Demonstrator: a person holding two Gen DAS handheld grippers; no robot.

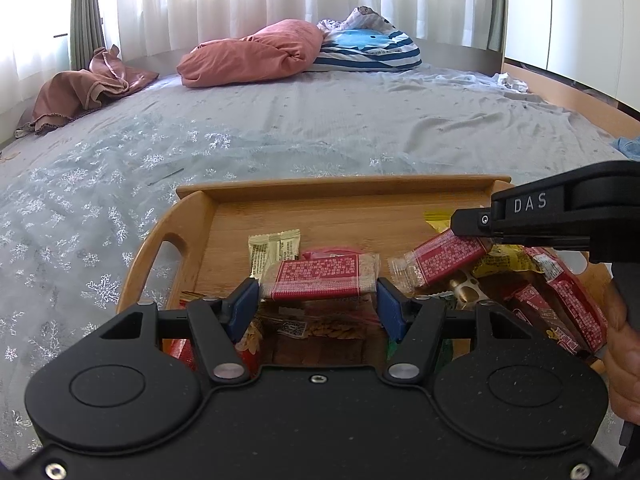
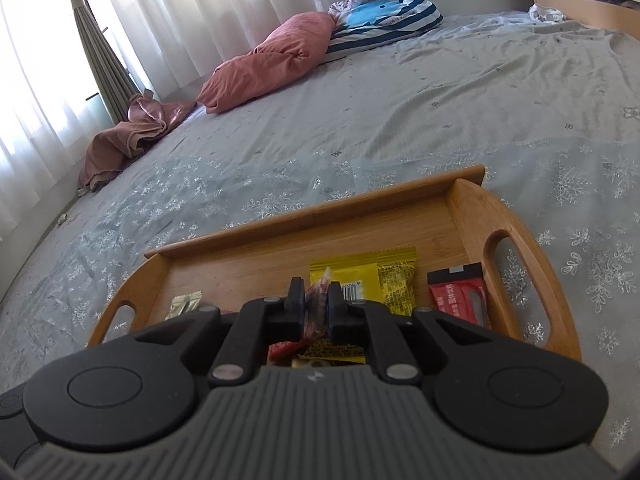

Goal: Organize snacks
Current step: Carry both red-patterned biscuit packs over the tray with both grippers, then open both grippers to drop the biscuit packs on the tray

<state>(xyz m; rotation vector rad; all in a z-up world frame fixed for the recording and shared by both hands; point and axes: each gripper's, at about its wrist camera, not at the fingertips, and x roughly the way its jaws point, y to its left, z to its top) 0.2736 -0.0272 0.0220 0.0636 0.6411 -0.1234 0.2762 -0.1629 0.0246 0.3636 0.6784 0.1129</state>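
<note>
A bamboo tray (image 1: pixel 344 186) (image 2: pixel 320 208) with cut-out handles lies on the bed and holds several snacks. My left gripper (image 1: pixel 317 293) is shut on a red snack bar (image 1: pixel 320 276), held crosswise between its blue pads above the tray. My right gripper (image 1: pixel 470 228) (image 2: pixel 316 298) reaches in from the right, shut on the end of a second red snack bar (image 1: pixel 444 260) (image 2: pixel 318 306) that hangs tilted over the tray. On the tray floor lie a beige packet (image 1: pixel 274 250) (image 2: pixel 184 304), a yellow packet (image 2: pixel 380 276) and a red packet (image 2: pixel 458 292).
More red and yellow packets (image 1: pixel 560 300) pile up at the tray's right side, and a clear bag of nuts (image 1: pixel 332 326) lies under my left gripper. A hand (image 1: pixel 624 360) holds the right gripper. A pink pillow (image 1: pixel 256 56), a striped pillow (image 1: pixel 368 48) and brown cloth (image 1: pixel 88 88) lie far back.
</note>
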